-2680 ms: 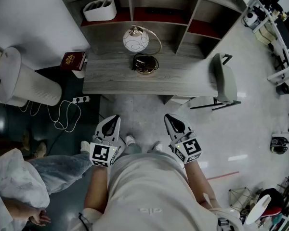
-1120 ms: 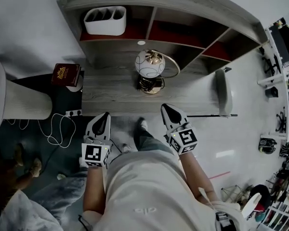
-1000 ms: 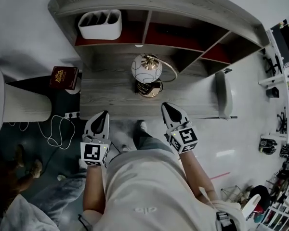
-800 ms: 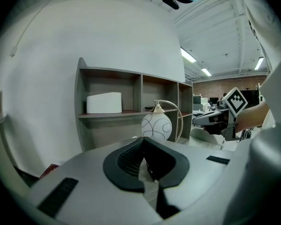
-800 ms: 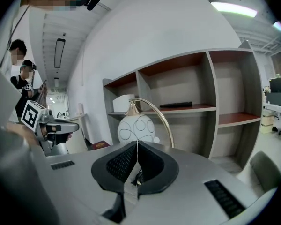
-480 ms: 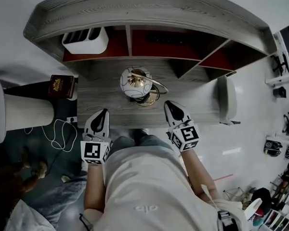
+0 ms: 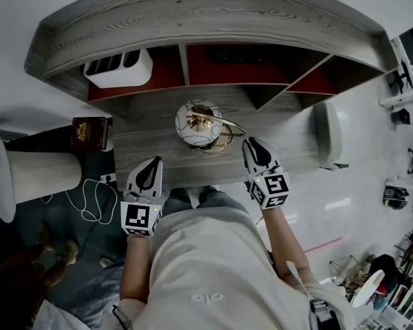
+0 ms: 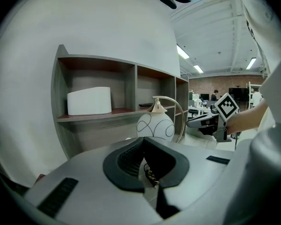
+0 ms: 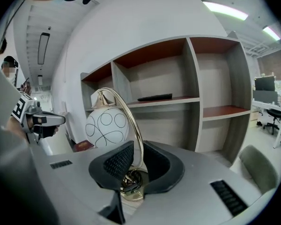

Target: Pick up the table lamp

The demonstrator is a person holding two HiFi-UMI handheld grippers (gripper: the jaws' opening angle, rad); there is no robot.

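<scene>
The grey wood-grain desk with shelf cubbies carries the table lamp, a white patterned globe on an arched brass arm, mid-desktop. The right gripper sits just beside it, jaws slightly parted, the brass arm showing in the gap. The left gripper hangs at the front edge, jaws together, empty.

Setting: open-plan office/lab hall.

Evidence, left gripper view, right side: long ceiling strip lights, a brick back wall, dark monitors in front of it.

Right gripper view, far right: office chair and a monitor.

Head view: glossy pale floor. Equipment racks line the right edge. A power strip with a looped cable lies at left.

A grey wood counter with shelf unit and table lamp stands against a plain white wall.
</scene>
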